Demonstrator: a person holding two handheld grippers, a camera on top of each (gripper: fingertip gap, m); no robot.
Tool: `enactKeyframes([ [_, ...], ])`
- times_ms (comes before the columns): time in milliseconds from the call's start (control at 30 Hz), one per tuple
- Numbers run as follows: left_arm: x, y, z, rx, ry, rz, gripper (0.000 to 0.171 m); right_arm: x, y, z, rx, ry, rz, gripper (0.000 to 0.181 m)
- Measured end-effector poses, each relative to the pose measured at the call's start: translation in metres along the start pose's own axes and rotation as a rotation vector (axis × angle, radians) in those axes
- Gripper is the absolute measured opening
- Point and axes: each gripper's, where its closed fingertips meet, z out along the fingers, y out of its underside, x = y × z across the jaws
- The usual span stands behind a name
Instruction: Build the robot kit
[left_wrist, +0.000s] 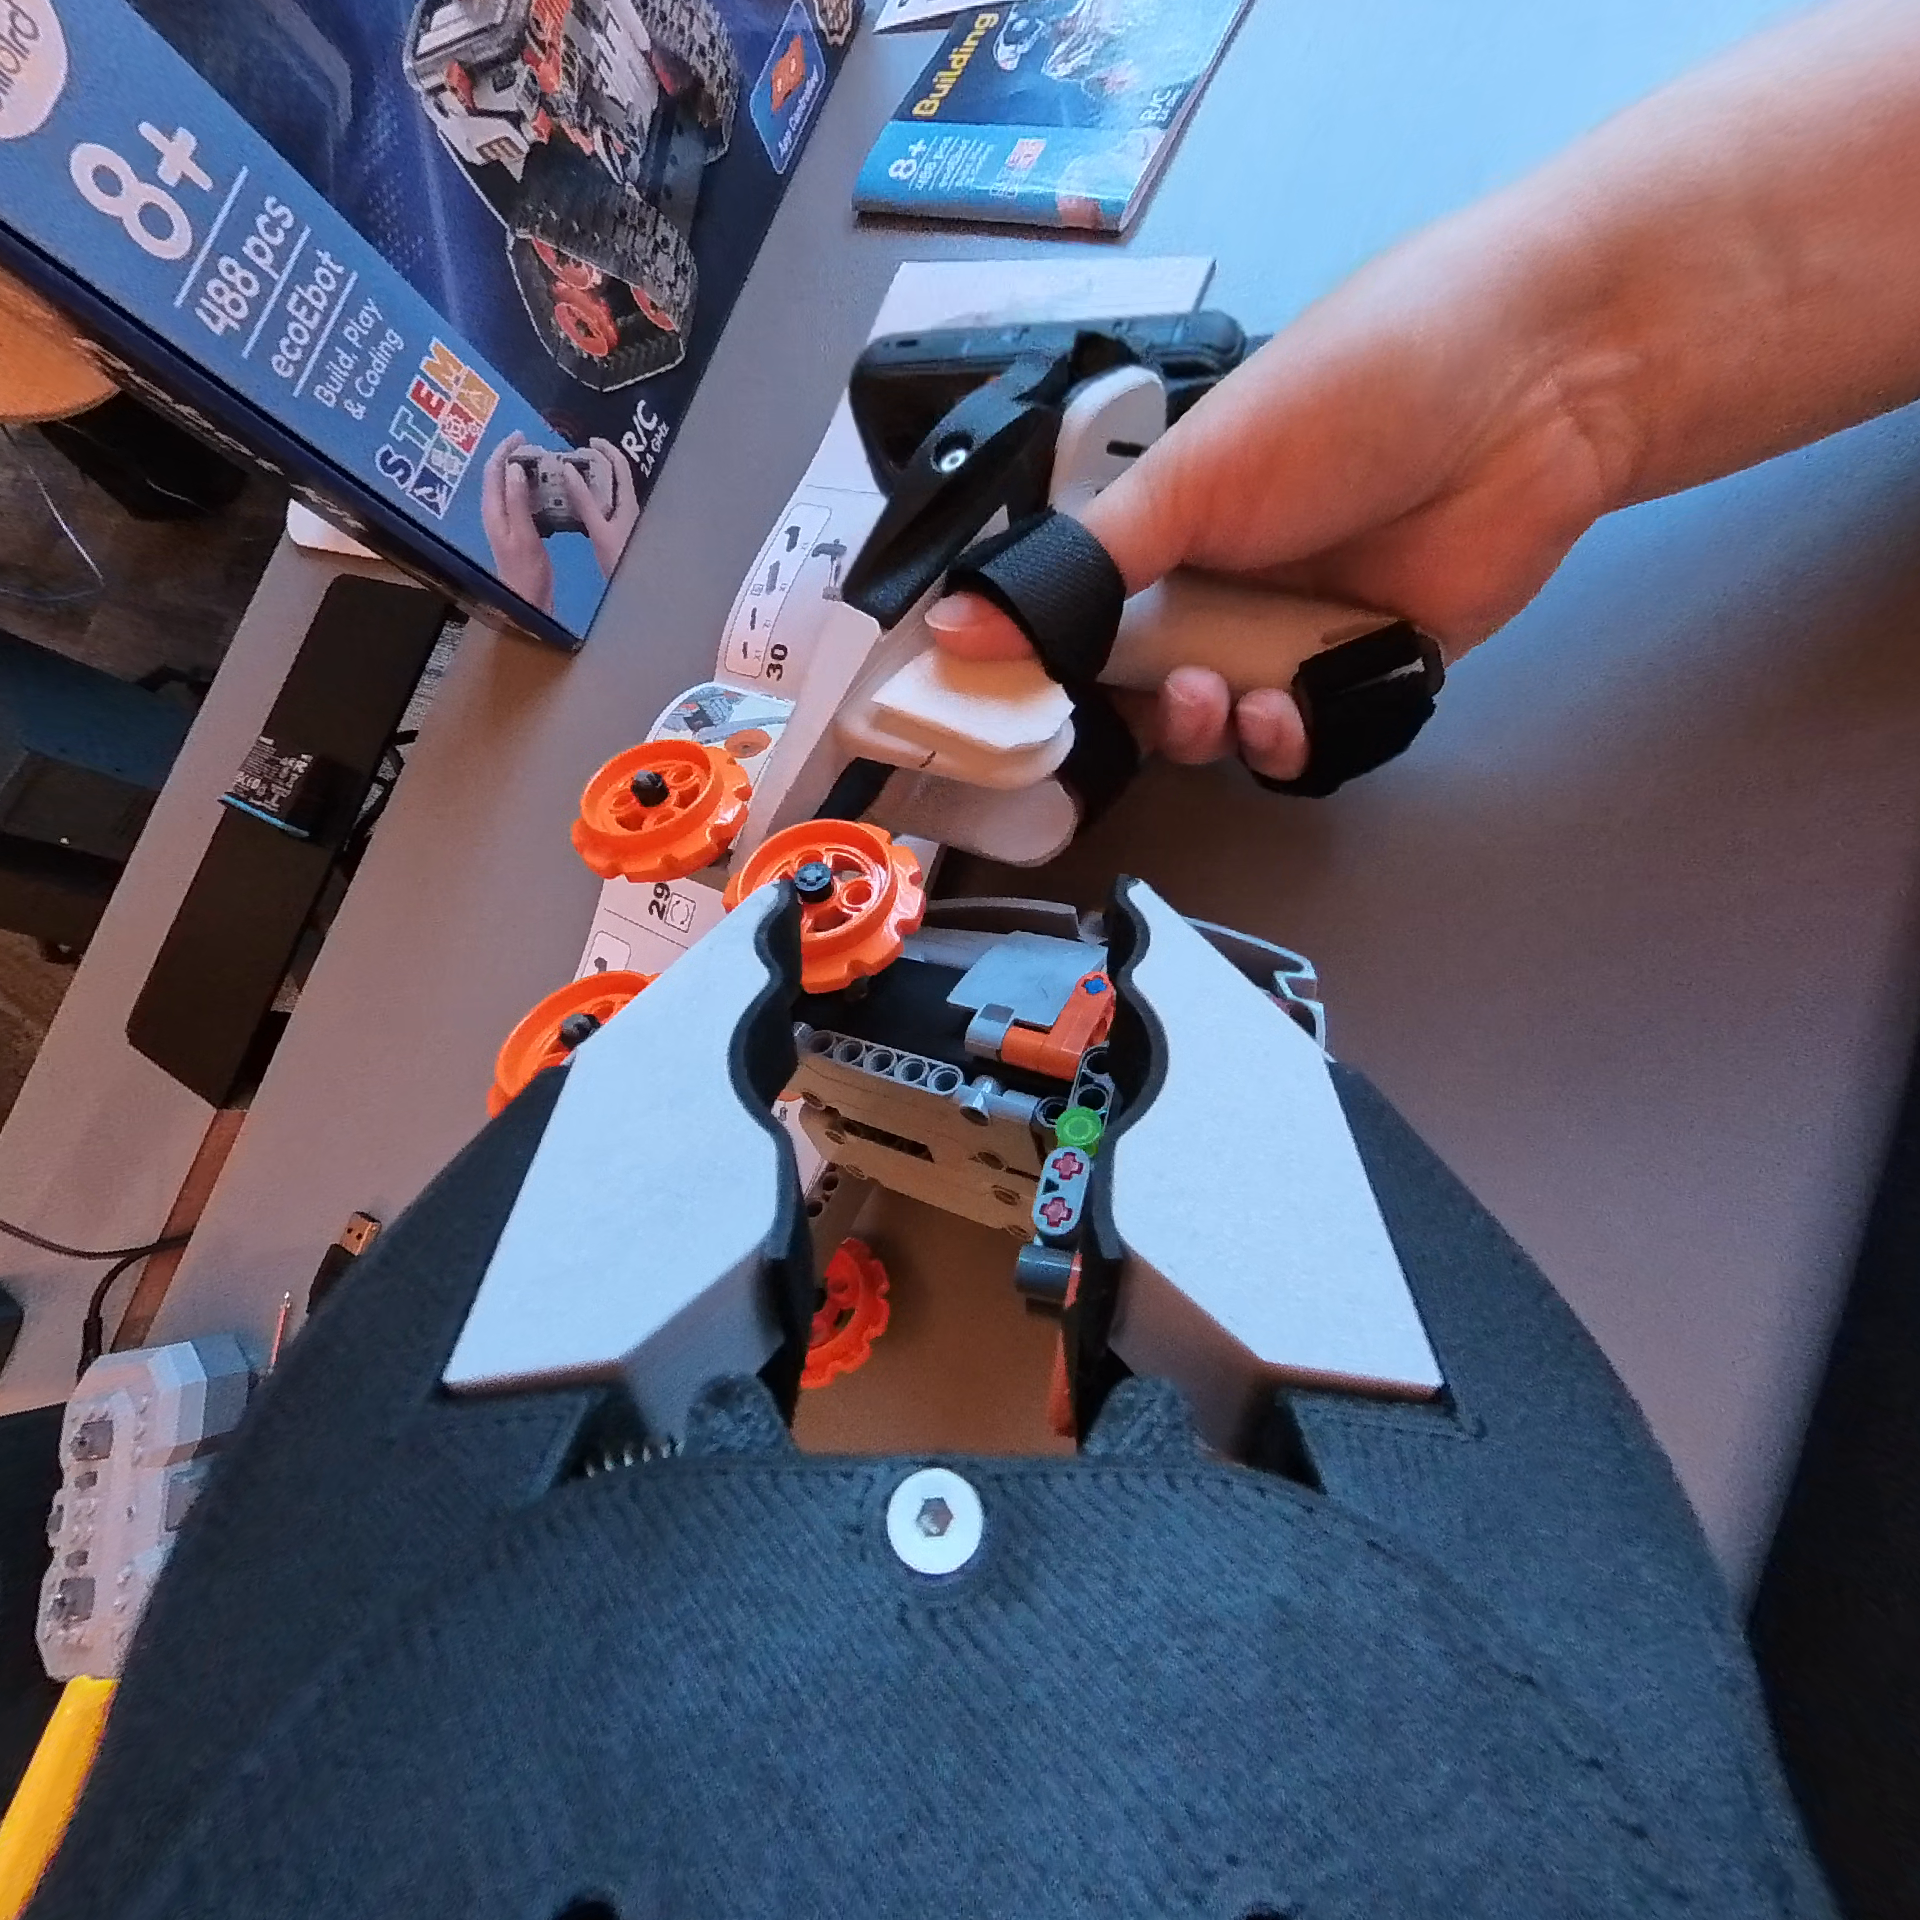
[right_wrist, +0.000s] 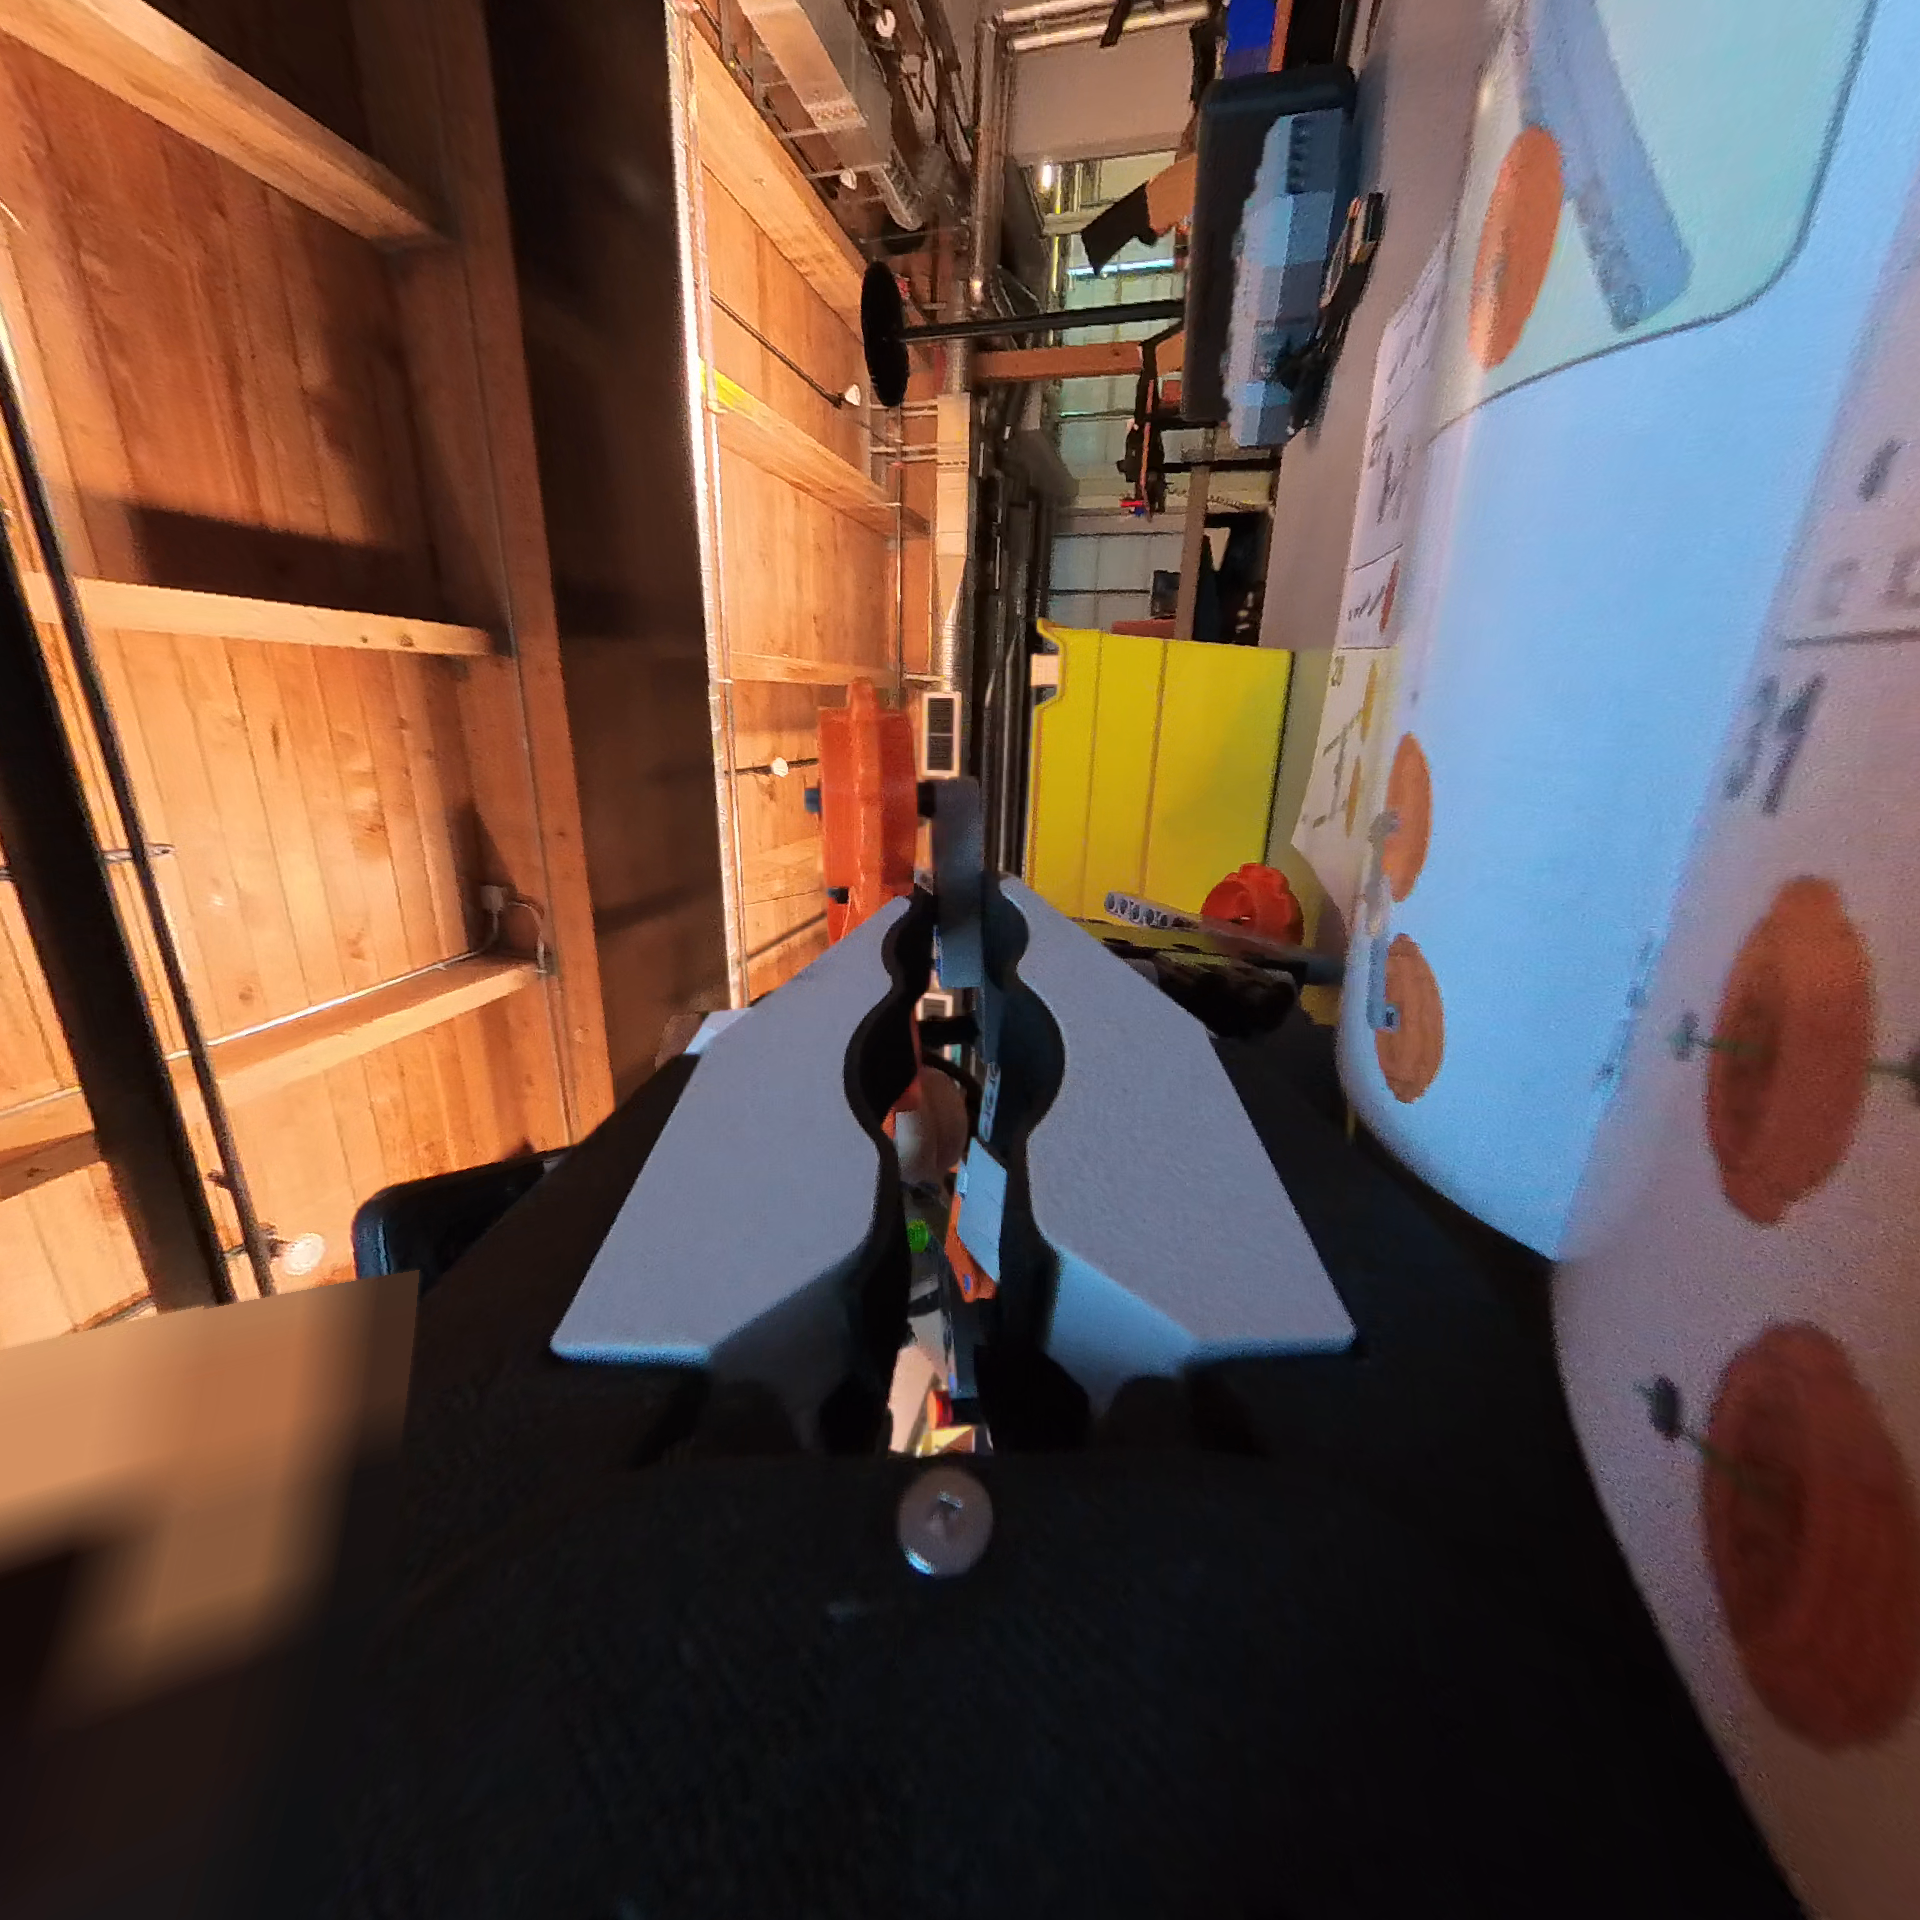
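My left gripper (left_wrist: 951, 914) is shut on a brick-built model (left_wrist: 914, 1101) of grey, black and orange parts, one finger on each side of its body. Three orange toothed wheels (left_wrist: 660, 805) stick out from the model's left side. A hand (left_wrist: 1403, 499) holds my right gripper (left_wrist: 966, 769) just beyond the model's far end. In the right wrist view my right gripper (right_wrist: 956, 914) is shut on a thin grey plate (right_wrist: 956, 862) of the model, with an orange wheel (right_wrist: 862, 821) just behind it.
A blue kit box (left_wrist: 364, 260) lies at the upper left and a blue booklet (left_wrist: 1039, 114) at the top. A printed instruction sheet (left_wrist: 790, 582) lies under the model and fills the right of the right wrist view (right_wrist: 1662, 831). A black bar (left_wrist: 281, 831) and a grey brick module (left_wrist: 114, 1486) sit at the left.
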Motion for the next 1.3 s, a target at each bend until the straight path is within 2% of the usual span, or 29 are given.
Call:
enactKeyframes([
  [467,-0.005,-0.005,-0.002,0.053,-0.043,-0.054,0.063,0.001,-0.001,0.0,0.001,0.011,-0.037,0.008],
  [567,-0.007,-0.014,-0.011,0.107,-0.055,-0.094,0.063,0.001,-0.001,0.0,0.001,0.011,-0.038,0.008],
  [667,-0.012,-0.02,-0.03,0.142,-0.128,-0.146,0.067,0.001,-0.001,0.001,0.0,0.009,-0.04,0.008],
  [800,-0.004,-0.004,-0.049,0.117,-0.223,-0.267,0.079,0.001,-0.001,0.001,0.0,0.007,-0.044,0.008],
  [967,0.004,0.02,-0.068,0.117,-0.359,-0.481,0.078,0.001,-0.001,0.001,0.004,0.007,-0.054,0.009],
  [1067,0.012,0.022,-0.07,0.129,-0.386,-0.573,0.08,0.001,-0.001,0.001,0.009,0.007,-0.065,0.009],
  [1133,0.022,0.014,-0.064,0.143,-0.385,-0.57,0.082,0.001,-0.001,0.002,0.011,0.009,-0.074,0.009],
  [1300,0.014,0.005,-0.05,0.065,-0.524,-0.427,0.095,0.001,-0.001,0.001,0.018,0.013,-0.095,0.009],
])
